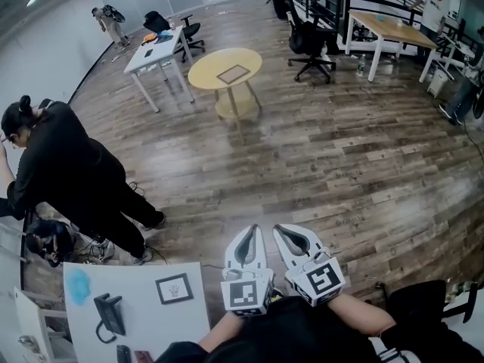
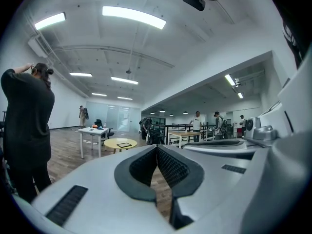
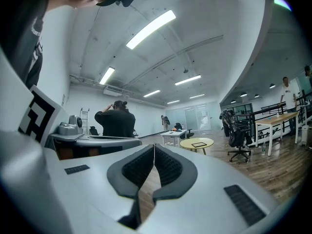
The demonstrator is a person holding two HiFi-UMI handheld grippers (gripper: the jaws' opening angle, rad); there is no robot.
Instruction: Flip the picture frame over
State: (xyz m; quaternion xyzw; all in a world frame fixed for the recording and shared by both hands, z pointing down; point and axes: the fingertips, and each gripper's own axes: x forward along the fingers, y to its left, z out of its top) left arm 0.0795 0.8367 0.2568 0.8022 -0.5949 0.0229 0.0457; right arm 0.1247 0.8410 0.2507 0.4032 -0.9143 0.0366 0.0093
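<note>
A dark picture frame [image 1: 233, 73] lies flat on a round yellow table [image 1: 208, 70] far across the wooden floor. The same frame [image 2: 125, 144] shows small on the table in the left gripper view, and the frame [image 3: 199, 144] also shows in the right gripper view. My left gripper [image 1: 250, 233] and right gripper [image 1: 283, 231] are held side by side close to my body, pointing level toward that table. In its own view the left gripper [image 2: 157, 147] has its pads meeting at the tips with nothing between them. The right gripper [image 3: 154, 146] is likewise shut and empty.
A person in black [image 1: 68, 180] stands at the left. A white desk [image 1: 136, 331] at the lower left carries a small framed picture [image 1: 174, 288] and a handset. A white table [image 1: 155, 51], office chairs [image 1: 310, 40] and a wooden desk [image 1: 389, 29] stand farther off.
</note>
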